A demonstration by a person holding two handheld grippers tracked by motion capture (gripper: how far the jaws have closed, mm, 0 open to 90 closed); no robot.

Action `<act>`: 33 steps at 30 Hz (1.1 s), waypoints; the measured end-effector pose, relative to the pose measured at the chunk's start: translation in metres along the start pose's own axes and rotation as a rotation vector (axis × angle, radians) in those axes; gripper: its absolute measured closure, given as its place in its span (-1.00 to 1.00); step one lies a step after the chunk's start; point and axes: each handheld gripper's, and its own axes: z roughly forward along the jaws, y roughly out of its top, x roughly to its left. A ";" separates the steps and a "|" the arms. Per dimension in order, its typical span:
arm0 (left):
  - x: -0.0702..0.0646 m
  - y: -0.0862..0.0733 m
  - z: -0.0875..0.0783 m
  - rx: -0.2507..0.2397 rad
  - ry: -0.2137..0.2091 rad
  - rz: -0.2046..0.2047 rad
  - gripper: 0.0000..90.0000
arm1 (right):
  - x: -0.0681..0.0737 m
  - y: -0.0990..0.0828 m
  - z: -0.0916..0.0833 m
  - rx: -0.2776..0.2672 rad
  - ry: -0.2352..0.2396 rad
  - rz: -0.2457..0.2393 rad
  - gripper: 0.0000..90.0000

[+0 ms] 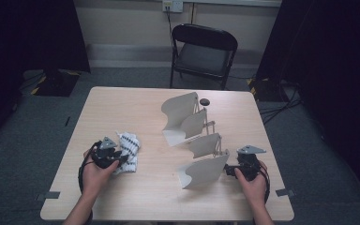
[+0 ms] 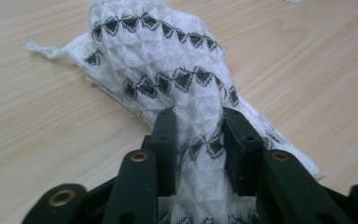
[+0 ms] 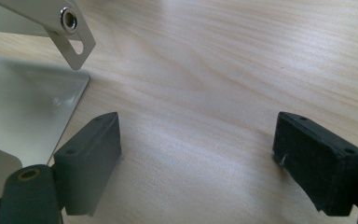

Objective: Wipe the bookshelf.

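Two tongs | my left pinches cloth bunched on table, left of rack | my right gapes empty beside rack | step: grasp | next: lift, carry rackward

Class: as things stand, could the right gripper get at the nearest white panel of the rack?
Probably yes: the right gripper sits open beside the panel, bare table between its jaws.
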 end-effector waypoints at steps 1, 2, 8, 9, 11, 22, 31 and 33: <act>-0.003 0.003 0.001 0.005 -0.011 0.014 0.57 | 0.000 0.000 0.000 -0.002 -0.002 0.001 -0.67; -0.006 0.005 0.002 0.001 -0.026 0.015 0.60 | 0.000 -0.001 0.000 -0.001 -0.003 0.003 -0.67; -0.033 0.028 0.017 -0.004 -0.119 0.083 0.66 | 0.000 -0.001 -0.001 -0.002 0.000 0.000 -0.67; -0.037 0.032 0.020 -0.001 -0.132 0.096 0.66 | 0.000 -0.001 -0.001 -0.002 0.000 0.000 -0.67; -0.046 0.041 0.028 -0.015 -0.161 0.110 0.66 | 0.000 -0.001 -0.001 -0.002 0.000 0.001 -0.67; -0.077 0.072 0.059 -0.009 -0.235 0.189 0.65 | 0.000 -0.001 -0.001 -0.003 0.003 -0.003 -0.67; -0.071 0.076 0.068 0.018 -0.195 0.164 0.37 | 0.003 -0.003 -0.003 -0.005 0.012 -0.014 -0.67; -0.066 0.076 0.064 0.006 -0.175 0.150 0.30 | 0.005 -0.004 -0.004 -0.003 0.012 -0.011 -0.67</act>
